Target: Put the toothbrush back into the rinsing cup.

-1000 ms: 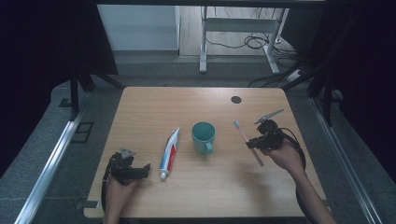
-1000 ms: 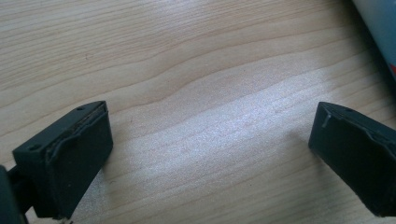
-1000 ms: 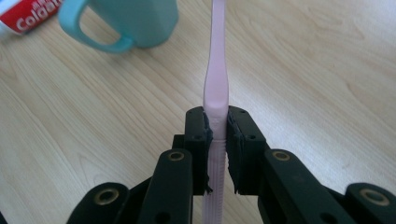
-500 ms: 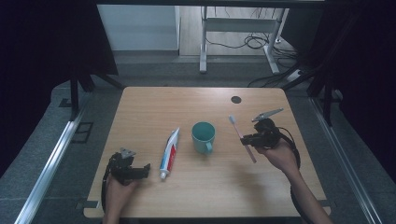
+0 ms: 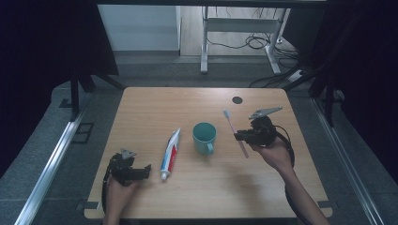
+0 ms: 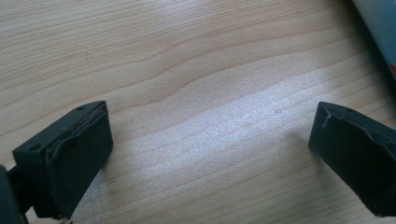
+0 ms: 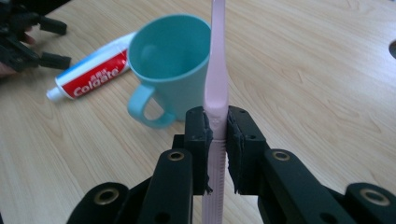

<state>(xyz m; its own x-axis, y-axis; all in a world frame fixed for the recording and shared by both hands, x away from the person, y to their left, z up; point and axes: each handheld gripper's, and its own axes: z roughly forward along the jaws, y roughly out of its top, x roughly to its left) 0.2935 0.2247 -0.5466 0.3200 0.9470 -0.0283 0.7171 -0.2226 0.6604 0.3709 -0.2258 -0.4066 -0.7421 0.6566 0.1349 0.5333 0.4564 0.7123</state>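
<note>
I would leave my left hand-held gripper (image 5: 146, 170) resting with its jaws spread wide and empty on the surface (image 5: 155, 108), left of the cup (image 5: 204, 136). Right of the cup, my right hand-held gripper (image 7: 217, 135) clenches the pink toothbrush (image 7: 217, 84); it seems lifted, so I would tip its head in slowly.
</note>
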